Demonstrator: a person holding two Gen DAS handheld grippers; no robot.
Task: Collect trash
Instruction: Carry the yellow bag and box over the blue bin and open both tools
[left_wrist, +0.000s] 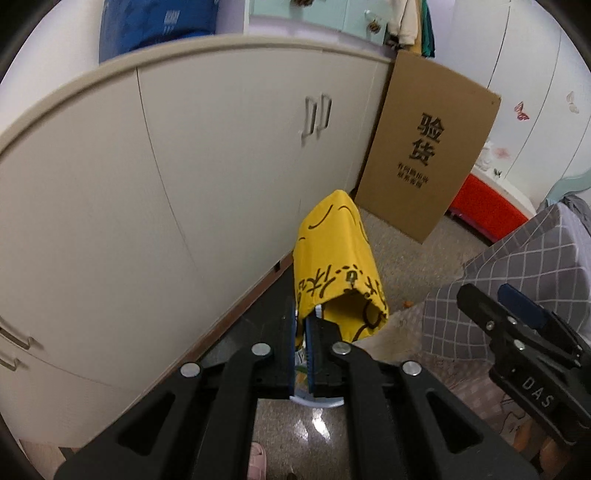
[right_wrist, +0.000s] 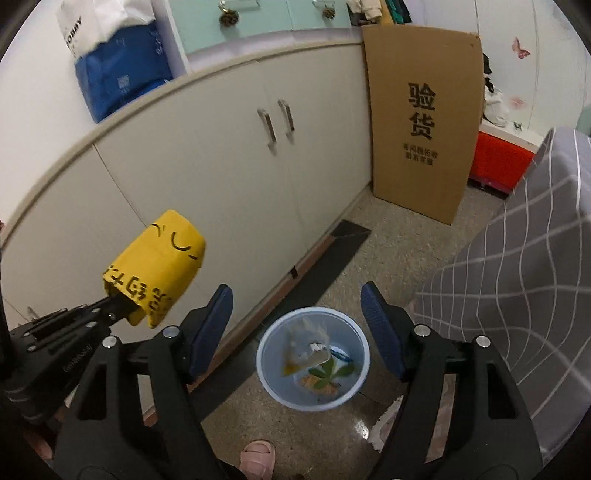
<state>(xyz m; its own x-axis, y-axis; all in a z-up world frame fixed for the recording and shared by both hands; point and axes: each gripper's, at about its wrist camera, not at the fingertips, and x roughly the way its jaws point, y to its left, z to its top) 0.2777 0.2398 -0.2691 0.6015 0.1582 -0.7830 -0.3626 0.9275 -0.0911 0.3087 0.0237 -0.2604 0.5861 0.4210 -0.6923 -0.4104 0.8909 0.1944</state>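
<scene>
White cabinet (right_wrist: 207, 162) runs along the left, a cardboard sheet (right_wrist: 421, 122) leaning at its far end, speckled floor (right_wrist: 388, 258) below. Blue bin (right_wrist: 271, 384) on the floor beside the cabinet base, holding a clear bag (right_wrist: 306, 347), leaves and orange scraps. Right gripper (right_wrist: 297, 325) above the bin, jaws apart, nothing between them; left gripper (left_wrist: 301, 332) clamped on the rim of a yellow paper carton (left_wrist: 332, 258), held in the air.

At twelve o'clock we see a cream cabinet (right_wrist: 207, 173) with paired handles (right_wrist: 276, 125). A cardboard sheet (right_wrist: 421, 122) leans at its one o'clock end, a red box (right_wrist: 498, 162) beyond. A grey checked cloth (right_wrist: 517, 266) hangs at three o'clock; a pink slipper (right_wrist: 258, 458) sits at six.
</scene>
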